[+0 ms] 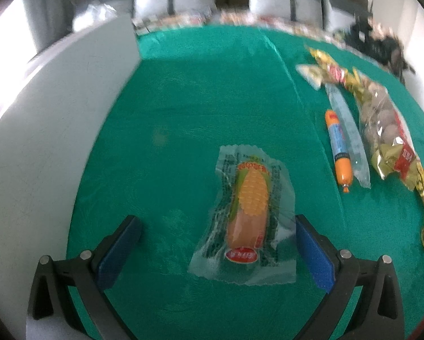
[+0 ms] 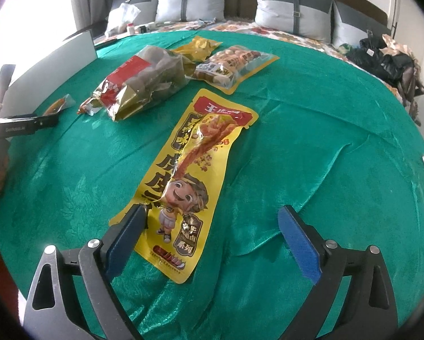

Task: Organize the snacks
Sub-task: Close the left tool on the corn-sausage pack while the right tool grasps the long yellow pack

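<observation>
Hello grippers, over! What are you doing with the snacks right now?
Left gripper open over corn snack packet. Right gripper open, long yellow pouch lying flat between its fingers. Nothing blocking.

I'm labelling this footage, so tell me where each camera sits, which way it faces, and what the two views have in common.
Left wrist view: on the left tongs, angled down at the green cloth; a corn sausage packet lies between its open blue pads.
Right wrist view: on the right tongs, angled down and across the cloth toward the pillows; a yellow snack pouch lies by its open pads, and the other tongs show at the left edge.
Shared: the green cloth, the white board and the meatball bag.
</observation>
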`<action>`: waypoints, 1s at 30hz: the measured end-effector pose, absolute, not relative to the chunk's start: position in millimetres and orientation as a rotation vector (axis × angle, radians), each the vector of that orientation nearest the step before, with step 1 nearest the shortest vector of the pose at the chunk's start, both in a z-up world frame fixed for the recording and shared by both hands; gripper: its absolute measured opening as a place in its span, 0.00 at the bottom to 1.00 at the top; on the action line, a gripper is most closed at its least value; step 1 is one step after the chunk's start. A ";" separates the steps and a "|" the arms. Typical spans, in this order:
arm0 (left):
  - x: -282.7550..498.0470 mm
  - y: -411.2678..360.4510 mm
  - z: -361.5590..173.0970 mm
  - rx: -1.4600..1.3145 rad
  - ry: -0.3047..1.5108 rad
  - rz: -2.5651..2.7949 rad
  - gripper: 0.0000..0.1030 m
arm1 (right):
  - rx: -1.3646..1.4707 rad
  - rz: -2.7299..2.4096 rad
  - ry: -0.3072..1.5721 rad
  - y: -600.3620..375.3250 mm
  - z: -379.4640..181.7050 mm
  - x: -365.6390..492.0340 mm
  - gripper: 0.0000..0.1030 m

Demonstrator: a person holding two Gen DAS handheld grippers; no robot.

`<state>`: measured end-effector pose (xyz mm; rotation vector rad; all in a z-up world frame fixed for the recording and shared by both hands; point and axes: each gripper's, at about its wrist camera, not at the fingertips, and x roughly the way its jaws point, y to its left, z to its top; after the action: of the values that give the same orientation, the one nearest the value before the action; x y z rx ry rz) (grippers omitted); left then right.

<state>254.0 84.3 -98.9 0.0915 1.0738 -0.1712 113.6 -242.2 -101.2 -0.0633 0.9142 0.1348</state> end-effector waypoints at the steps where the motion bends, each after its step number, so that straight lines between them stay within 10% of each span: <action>1: 260.0 83.3 -98.1 0.097 1.115 -0.174 1.00 | -0.063 0.135 0.915 -242.2 -101.3 112.7 0.94; 5: 269.5 72.0 -95.1 0.131 1.203 -0.207 0.96 | -0.063 0.135 0.915 -242.3 -101.3 113.7 0.94; 8: 260.5 61.4 -85.1 0.157 1.159 -0.262 0.48 | -0.061 0.136 0.914 -242.3 -101.5 113.1 0.94; 10: 253.4 58.0 -82.4 0.148 1.162 -0.279 0.44 | -0.062 0.135 0.914 -242.1 -101.6 112.8 0.94; 30: 142.4 92.7 -91.0 -0.178 0.981 -0.283 0.42 | -0.068 0.017 1.240 -194.4 -92.2 204.4 0.89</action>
<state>142.4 92.7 -91.0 -0.1775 0.9806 -0.2830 204.4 -194.4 -92.2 -0.0679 1.2399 0.0175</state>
